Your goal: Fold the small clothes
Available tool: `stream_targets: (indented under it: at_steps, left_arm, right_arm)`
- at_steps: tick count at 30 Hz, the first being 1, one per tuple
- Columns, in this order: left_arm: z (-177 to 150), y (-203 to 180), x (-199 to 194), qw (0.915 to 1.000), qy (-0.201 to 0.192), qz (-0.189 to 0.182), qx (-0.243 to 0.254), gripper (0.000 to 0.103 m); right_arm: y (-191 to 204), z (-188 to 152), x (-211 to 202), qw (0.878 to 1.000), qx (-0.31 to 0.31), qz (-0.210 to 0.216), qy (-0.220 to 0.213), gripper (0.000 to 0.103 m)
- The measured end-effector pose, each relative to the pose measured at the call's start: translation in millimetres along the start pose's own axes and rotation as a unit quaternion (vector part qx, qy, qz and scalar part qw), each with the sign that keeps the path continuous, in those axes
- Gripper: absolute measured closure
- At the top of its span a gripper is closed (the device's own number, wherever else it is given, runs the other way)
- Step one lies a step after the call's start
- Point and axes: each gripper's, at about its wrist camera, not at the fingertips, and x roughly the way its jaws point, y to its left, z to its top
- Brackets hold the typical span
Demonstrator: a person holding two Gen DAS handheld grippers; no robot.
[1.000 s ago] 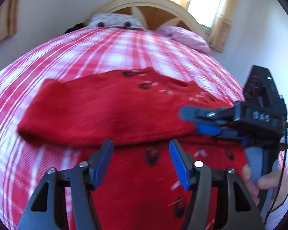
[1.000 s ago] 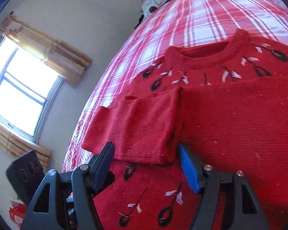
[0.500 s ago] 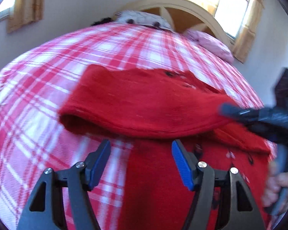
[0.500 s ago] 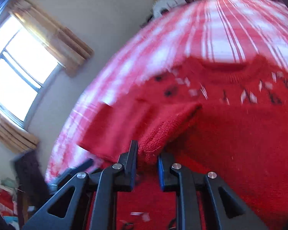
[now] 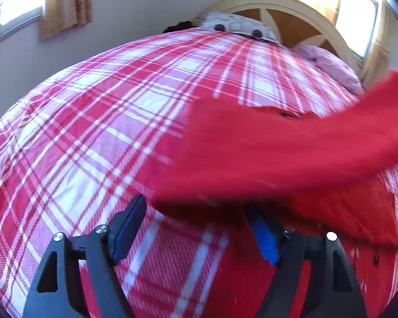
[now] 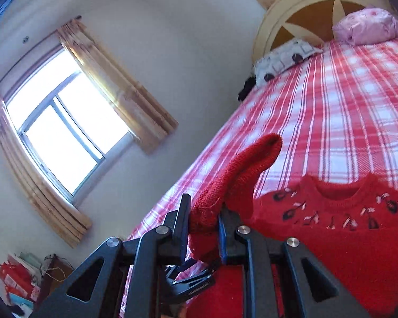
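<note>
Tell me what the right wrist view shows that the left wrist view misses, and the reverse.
Right wrist only: the right gripper clamped on the red knitted sweater's cuff, and the embroidered neckline. Left wrist only: the left gripper open, nothing gripped, under the lifted sleeve. Both: the red-and-white plaid bedspread, the arched cream headboard, and the pink pillow.

Red-white plaid bedspread (image 5: 119, 132) covered bed. Cream arched headboard (image 6: 299, 2) stood behind pink pillow (image 6: 368, 26) and patterned white pillow (image 6: 281, 58). Curtained window (image 6: 63, 137) was lit; clutter (image 6: 18, 278) sat below it.
</note>
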Motion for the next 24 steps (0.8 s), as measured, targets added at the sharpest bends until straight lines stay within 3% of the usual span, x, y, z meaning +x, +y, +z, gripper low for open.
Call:
stream_targets:
  at_steps: [4, 9, 17, 24]
  left_arm:
    - [7.9, 9.9, 10.8, 0.9991, 0.009, 0.012, -0.039, 0.024]
    - [8.4, 7.4, 16.2, 0.9991, 0.010, 0.022, -0.036, 0.024]
    - [5.7, -2.3, 18.5, 0.9985, 0.008, 0.049, -0.023, 0.022]
    - [4.1, -5.8, 19.5, 0.9987, 0.009, 0.048, -0.012, 0.023]
  right_arm:
    - [-15.6, 6.3, -35.8, 0.999, -0.001, -0.019, -0.034, 0.085]
    - [-55.8, 0.3, -78.3, 0.997, 0.018, -0.055, -0.044, 0.085]
    - [-129.2, -59.9, -110.3, 0.989, 0.050, -0.136, -0.007, 0.089]
    - [-176.8, -113.0, -108.7, 0.977, 0.095, -0.187, 0.030, 0.090]
